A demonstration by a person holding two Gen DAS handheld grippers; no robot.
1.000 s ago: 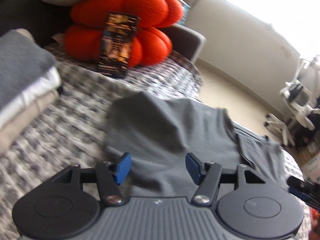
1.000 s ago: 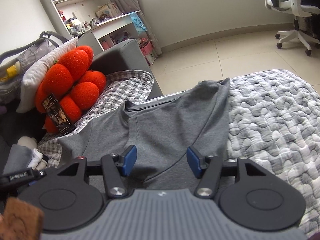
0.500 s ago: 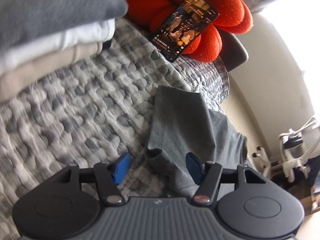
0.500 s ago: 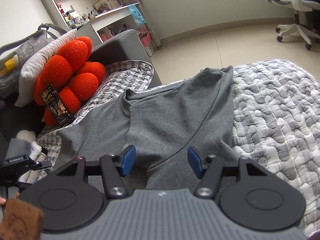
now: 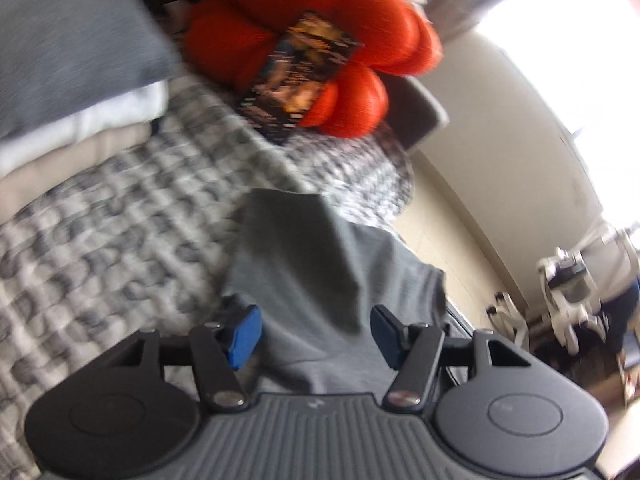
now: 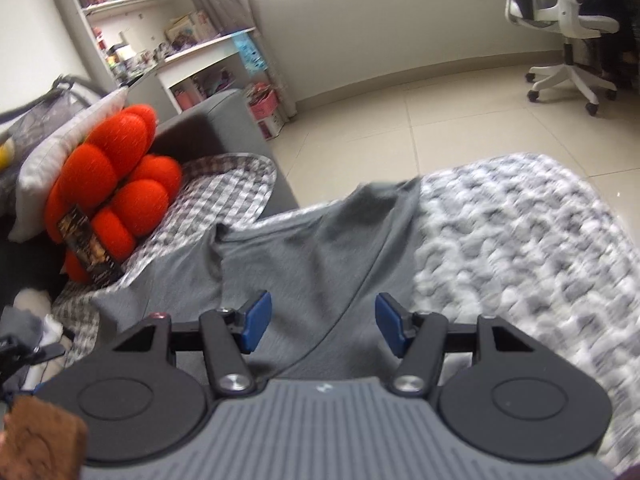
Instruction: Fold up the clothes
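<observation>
A: On the bed [image 6: 520, 240], quilted grey-white cover: grey T-shirt [image 6: 320, 248] lies spread, collar toward the far edge, one side wrinkled near the orange cushion [image 6: 116, 184]. No fold visible in the right view. In the left view a flap stands up or is doubled over, blur prevents deciding which.

B: Fingers?

A: Left gripper [image 5: 316, 334] fingers stand wide, shirt fabric below and between them, pads not pressing on it. Right gripper [image 6: 320, 322] the same, wide, over the shirt body, nothing held.

B: Progress, then?

A: Judgement: this garment is barely started. A stack of folded clothes [image 5: 68, 92] sits to the left, so some items look done.

B: Room to work?

A: Open quilt to the right of the shirt. The collar end lies close to the bed's far edge, floor beyond. Cushion and a dark card [image 5: 296, 76] crowd the left side.
</observation>
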